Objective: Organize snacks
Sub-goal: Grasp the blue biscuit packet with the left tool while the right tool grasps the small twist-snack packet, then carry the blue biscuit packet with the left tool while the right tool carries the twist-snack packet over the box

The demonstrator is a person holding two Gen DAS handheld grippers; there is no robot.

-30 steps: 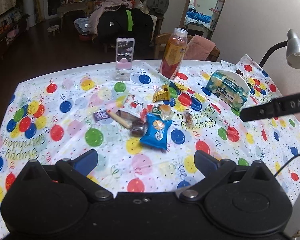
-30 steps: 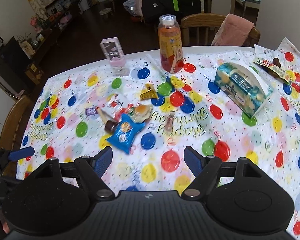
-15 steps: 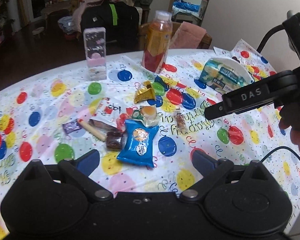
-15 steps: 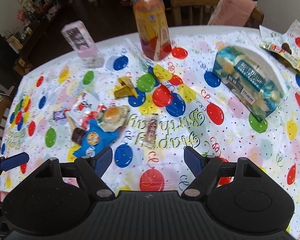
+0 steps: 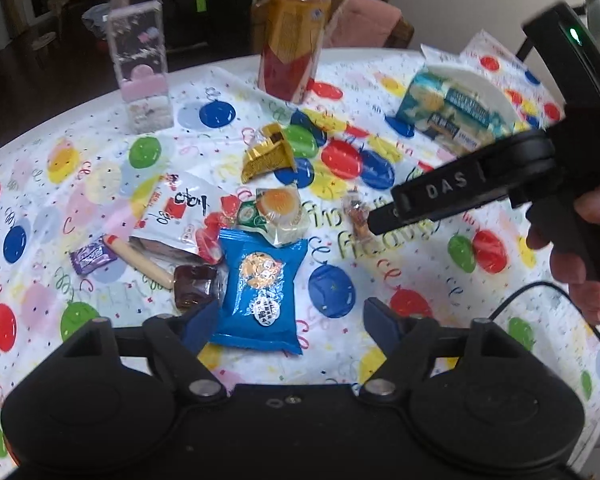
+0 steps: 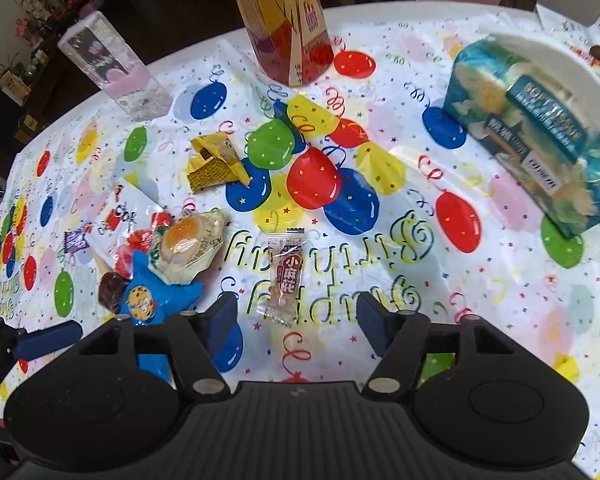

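A blue cookie packet [image 5: 260, 288] lies just ahead of my open left gripper [image 5: 290, 320], partly between its fingers. Around the packet lie a round cake in clear wrap [image 5: 280, 212], a brown sweet [image 5: 192, 284], a sausage stick [image 5: 140, 260], a purple candy [image 5: 90, 256], a white sachet [image 5: 176, 208] and a gold-wrapped snack [image 5: 268, 152]. My open right gripper [image 6: 296, 316] hovers over a small brown twist-snack packet [image 6: 284, 276], which lies between its fingers. The right gripper [image 5: 460, 192] also shows from the side in the left wrist view, held by a hand [image 5: 580, 248].
The table wears a balloon-print cloth [image 6: 480, 300]. At the back stand an orange snack jar [image 6: 284, 20] and a clear pink box [image 6: 112, 68]. A blue tissue pack [image 6: 540, 136] sits on the right. A cable [image 5: 540, 292] trails at the left view's right edge.
Both grippers have moved forward and lower over the table. The left one has closed in on the blue cookie packet, the right one on the small brown packet. Both stay open.
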